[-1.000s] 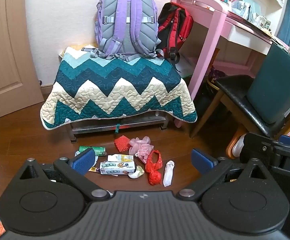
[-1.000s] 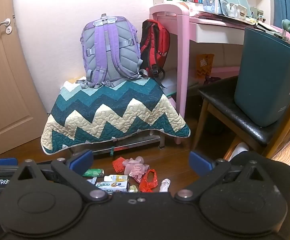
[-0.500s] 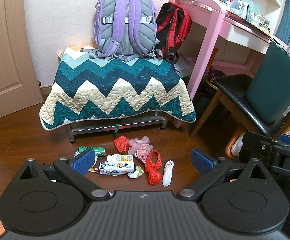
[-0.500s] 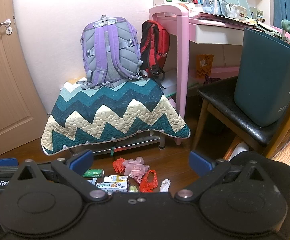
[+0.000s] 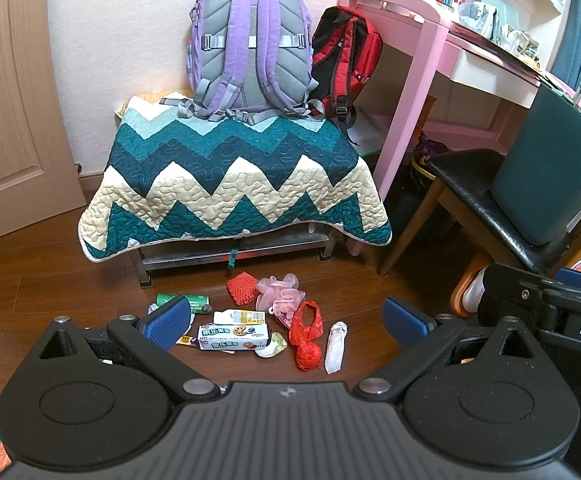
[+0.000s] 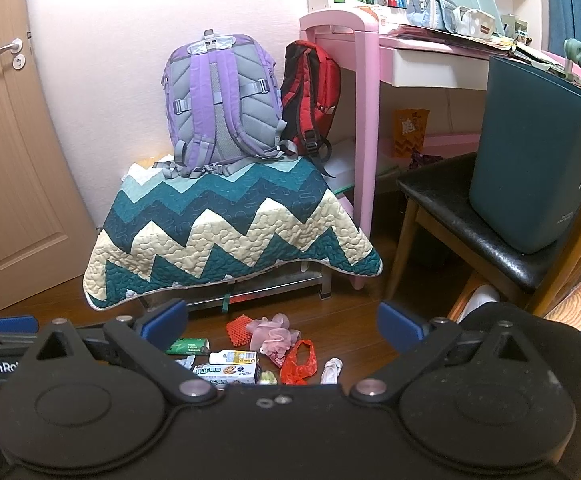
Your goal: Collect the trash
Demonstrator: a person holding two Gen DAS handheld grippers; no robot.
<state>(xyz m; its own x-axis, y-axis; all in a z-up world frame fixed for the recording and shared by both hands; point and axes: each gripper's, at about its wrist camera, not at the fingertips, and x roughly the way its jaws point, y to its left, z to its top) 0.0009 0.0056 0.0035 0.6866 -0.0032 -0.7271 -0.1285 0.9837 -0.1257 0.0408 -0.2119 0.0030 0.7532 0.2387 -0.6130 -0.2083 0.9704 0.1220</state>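
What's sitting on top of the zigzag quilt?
A purple backpack stands upright on the quilt, against the wall. The quilt hides the bench top; only its metal frame shows below.

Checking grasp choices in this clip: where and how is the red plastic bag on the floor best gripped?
Probably the red plastic bag at its raised loop handle, the end nearer the bench, from above. The bag lies crumpled and flat on the floor; the loop stands up, giving the open left hand-held gripper something to close across.
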